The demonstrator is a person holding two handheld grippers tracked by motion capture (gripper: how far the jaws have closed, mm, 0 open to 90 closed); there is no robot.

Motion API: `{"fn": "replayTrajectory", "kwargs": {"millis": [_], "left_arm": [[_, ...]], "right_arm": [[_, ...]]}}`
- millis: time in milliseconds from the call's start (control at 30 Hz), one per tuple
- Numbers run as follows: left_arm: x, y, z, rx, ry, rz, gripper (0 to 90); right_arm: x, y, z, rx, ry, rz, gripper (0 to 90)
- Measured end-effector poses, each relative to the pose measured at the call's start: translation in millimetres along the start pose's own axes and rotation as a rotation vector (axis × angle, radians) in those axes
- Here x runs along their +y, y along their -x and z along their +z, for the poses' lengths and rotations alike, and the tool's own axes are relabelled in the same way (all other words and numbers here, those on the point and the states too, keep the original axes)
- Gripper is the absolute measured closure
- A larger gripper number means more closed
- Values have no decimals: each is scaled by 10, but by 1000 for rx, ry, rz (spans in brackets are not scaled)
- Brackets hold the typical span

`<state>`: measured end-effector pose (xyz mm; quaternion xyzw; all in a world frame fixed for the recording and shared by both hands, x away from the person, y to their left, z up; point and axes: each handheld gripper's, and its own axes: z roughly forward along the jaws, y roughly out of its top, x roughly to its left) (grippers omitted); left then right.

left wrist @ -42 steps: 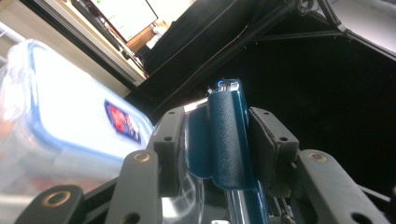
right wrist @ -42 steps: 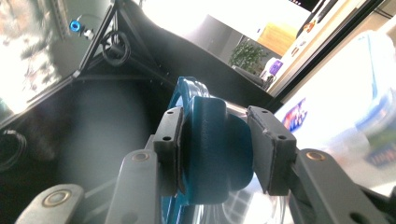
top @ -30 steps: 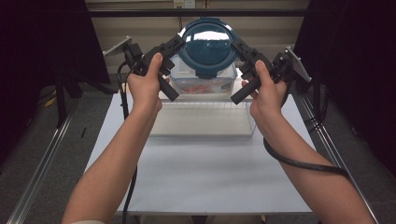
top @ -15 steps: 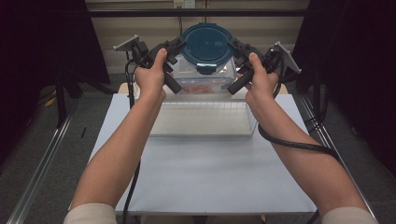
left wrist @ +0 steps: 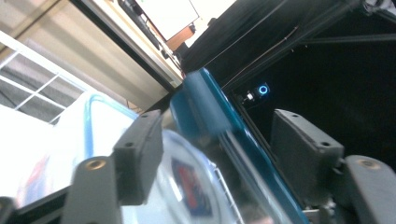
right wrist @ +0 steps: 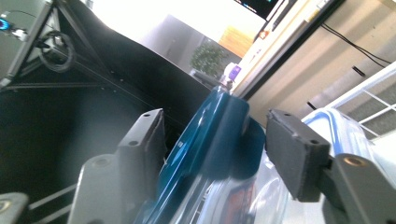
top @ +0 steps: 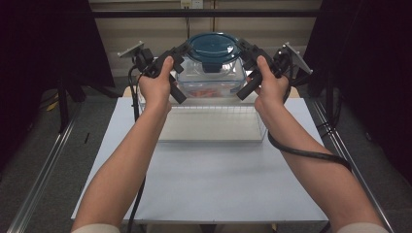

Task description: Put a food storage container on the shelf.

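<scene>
Both claws, my left gripper [top: 179, 54] and my right gripper [top: 245, 52], flank the teal lid [top: 212, 46] of the clear container [top: 209, 80] sitting at the far end of the white table [top: 209, 184], behind a wire tray [top: 214, 124]; their jaws have just been opening, and the lid's rim sits between them with visible gaps at the pads. I'd judge I'm letting go, so I should widen evenly on both sides and draw straight outward, lest a pad catch the rim and drag the container.
</scene>
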<state>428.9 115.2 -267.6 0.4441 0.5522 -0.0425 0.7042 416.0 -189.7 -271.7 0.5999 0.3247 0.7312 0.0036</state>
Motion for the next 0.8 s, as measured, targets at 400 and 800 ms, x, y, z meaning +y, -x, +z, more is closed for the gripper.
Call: {"fn": "replayTrajectory", "kwargs": {"millis": [400,800], "left_arm": [[-447,-74,-571,-61,-9,70,231],[-701,-278,-902,-27,-49,145,184]], "right_arm": [[-294,67,-660,124,-12,-79,253],[-544,593,-1171,93,-68,-74,242]]}}
